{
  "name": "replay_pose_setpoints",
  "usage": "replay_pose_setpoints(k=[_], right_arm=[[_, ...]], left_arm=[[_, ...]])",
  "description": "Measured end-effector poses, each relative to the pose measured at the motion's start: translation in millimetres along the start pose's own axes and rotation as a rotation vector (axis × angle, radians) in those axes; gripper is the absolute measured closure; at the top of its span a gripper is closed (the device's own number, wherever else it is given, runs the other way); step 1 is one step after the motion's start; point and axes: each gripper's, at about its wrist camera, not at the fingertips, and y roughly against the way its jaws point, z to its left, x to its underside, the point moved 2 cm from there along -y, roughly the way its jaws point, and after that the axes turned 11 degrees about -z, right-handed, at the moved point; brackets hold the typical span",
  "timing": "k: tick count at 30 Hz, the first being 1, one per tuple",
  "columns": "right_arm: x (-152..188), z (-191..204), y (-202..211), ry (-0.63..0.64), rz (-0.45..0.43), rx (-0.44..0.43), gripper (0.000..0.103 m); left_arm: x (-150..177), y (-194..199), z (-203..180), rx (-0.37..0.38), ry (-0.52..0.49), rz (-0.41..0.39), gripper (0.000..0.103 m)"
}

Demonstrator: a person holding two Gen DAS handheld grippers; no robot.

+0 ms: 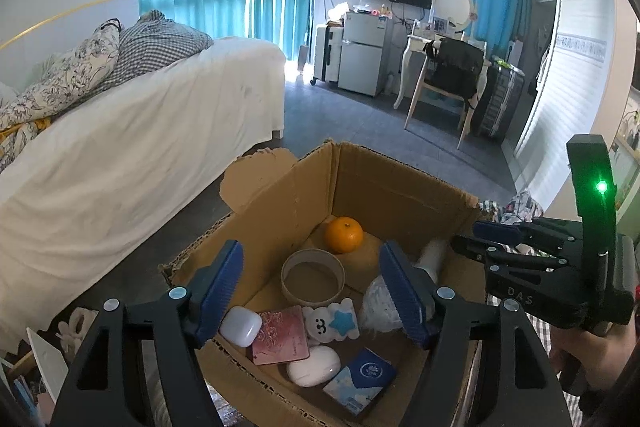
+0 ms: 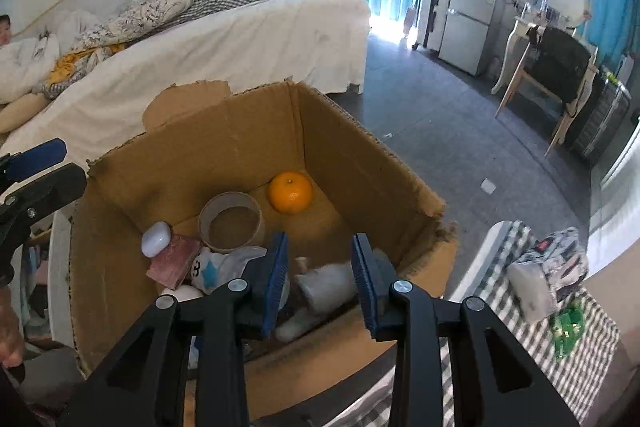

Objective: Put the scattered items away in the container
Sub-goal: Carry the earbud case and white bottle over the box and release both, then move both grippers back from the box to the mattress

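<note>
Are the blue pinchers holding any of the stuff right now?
No. The left gripper and the right gripper both hang open above the cardboard box. The white bottle lies loose in the box under the right one.

In the box (image 2: 352, 155), the orange (image 2: 290, 191) sits at the back — tape ring (image 2: 231, 223) just left.

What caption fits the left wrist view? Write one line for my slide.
Open left gripper hovers over a cardboard box holding an orange.
</note>
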Motion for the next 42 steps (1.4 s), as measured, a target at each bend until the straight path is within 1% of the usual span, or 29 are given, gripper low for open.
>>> replay_pose_setpoints(k=[1,2,3,5,7,8,9,11,13,15,17,22,28,31,35,42], right_arm=[[0,-1,4,0.001,-0.009,0.009,0.060],[0,-4,9,-0.002,-0.022,0.020,0.049],[0,-6,12,-0.004,-0.031,0.027,0.040],[-1,-13,24,-0.009,-0.060,0.057,0.035],[-1,-23,40,-0.012,-0.091,0.097,0.027],[-1,-30,49,-0.015,-0.109,0.123,0.019],[0,-34,55,-0.017,-0.119,0.140,0.014],[3,-48,73,-0.027,-0.144,0.179,0.013],[8,-67,94,-0.052,-0.164,0.226,0.009],[13,-82,110,-0.075,-0.175,0.256,0.002],[22,-100,130,-0.105,-0.183,0.293,0.000],[41,-130,162,-0.124,-0.176,0.382,0.000],[60,-167,191,-0.171,-0.177,0.438,0.000],[70,-188,200,-0.198,-0.180,0.451,0.000],[87,-216,202,-0.237,-0.169,0.458,0.000],[119,-255,197,-0.305,-0.151,0.453,0.000]], left_arm=[[0,1,-1,0.003,0.000,-0.003,0.030],[-1,2,-3,0.006,-0.001,-0.004,0.030],[-1,4,-6,0.011,-0.002,-0.007,0.030],[-2,6,-13,0.023,-0.005,-0.011,0.030],[-3,8,-21,0.036,-0.011,-0.014,0.028],[-4,9,-27,0.045,-0.014,-0.017,0.027],[-4,10,-33,0.055,-0.018,-0.020,0.023],[-5,13,-45,0.078,-0.022,-0.029,0.019],[-6,14,-58,0.102,-0.019,-0.037,0.004],[-7,17,-73,0.128,-0.016,-0.053,0.000],[-8,20,-88,0.145,-0.021,-0.057,0.000],[-5,20,-131,0.181,-0.049,-0.045,0.000],[-1,19,-186,0.225,-0.102,-0.045,0.000],[2,14,-214,0.244,-0.126,-0.041,0.000],[7,2,-248,0.261,-0.157,-0.035,0.000],[21,-46,-305,0.281,-0.207,-0.003,0.000]])
